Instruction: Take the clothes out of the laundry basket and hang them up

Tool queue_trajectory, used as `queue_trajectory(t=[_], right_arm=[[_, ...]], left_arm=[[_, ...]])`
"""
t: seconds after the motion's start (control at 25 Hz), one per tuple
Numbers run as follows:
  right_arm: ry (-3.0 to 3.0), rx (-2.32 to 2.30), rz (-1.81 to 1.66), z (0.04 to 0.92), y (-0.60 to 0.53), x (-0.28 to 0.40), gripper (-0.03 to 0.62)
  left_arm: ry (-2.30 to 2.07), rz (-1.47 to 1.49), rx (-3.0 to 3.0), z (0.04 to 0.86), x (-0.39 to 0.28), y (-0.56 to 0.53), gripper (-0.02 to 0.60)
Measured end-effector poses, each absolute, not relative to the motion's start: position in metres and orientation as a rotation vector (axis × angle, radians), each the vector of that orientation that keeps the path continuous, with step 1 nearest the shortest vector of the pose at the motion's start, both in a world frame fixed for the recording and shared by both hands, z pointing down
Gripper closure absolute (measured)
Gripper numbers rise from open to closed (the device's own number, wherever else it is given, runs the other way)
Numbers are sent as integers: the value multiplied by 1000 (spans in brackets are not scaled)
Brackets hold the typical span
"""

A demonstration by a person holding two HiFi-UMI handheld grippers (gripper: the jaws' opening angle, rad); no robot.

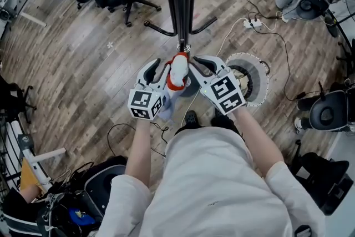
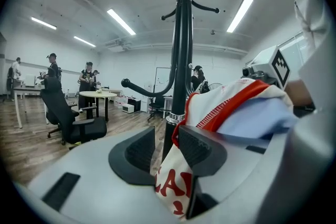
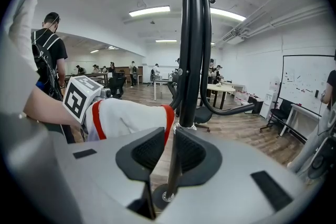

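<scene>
Status: the soft white garment with red trim [image 1: 177, 71] [image 2: 231, 105] [image 3: 131, 115] is bunched between our two tools, right up against the pole of the black metal coat stand [image 1: 181, 3] [image 2: 179, 60] [image 3: 192, 50].

Left gripper [image 1: 159, 70] [image 2: 167, 136]: released. The jaws stand apart, and the cloth is draped over one jaw and hangs into the gap without being pinched.

Right gripper [image 1: 201, 65] [image 3: 169, 135]: the jaws stand a narrow slit apart. We see the pole through it and nothing clamped. The red hem sits just at the outer jaw tip.

Handling, our read:
- Light, limp knit with no stiffness, so it'll sag and slide off a smooth hook if hung by a loose fold.
- Not fragile.
- Best hold is the red-banded hem or neck edge, which is doubled and grippier than the plain panel. Pinch it there and keep the opening spread.

Can't resolve:
- Whether the cloth is actually caught on a hook or only resting on our jaws. The hook tips are cut off in the head view.
- The red lettering, which is partly behind the left tool's jaw and unreadable.
- The light blue fabric [image 2: 262, 115] under the white, which could be the same piece or a second one.
- The round white-rimmed container [image 1: 265, 77] on the floor, which may be the basket. Its contents aren't visible.
</scene>
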State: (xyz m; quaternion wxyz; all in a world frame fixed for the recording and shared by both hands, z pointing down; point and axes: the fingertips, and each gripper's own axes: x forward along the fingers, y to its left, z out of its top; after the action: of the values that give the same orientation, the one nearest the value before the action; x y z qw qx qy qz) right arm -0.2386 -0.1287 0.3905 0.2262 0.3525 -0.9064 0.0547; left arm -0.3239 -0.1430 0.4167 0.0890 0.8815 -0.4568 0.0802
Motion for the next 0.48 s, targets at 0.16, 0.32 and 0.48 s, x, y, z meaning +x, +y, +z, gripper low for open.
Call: queue_trajectory(t=[0.16,0.32,0.48], right_arm=[[-2504,977,152,390,-124,-239,523],[-2503,983,148,390,-121,-240,523],[-2504,987,153,389,-118,-240,523]], left_arm=[[-1366,216,2619,415,-327,-138,445],[-1373,199,2631,411,-331,-134,445],[-1376,182,2630,408,-334,-132,445]])
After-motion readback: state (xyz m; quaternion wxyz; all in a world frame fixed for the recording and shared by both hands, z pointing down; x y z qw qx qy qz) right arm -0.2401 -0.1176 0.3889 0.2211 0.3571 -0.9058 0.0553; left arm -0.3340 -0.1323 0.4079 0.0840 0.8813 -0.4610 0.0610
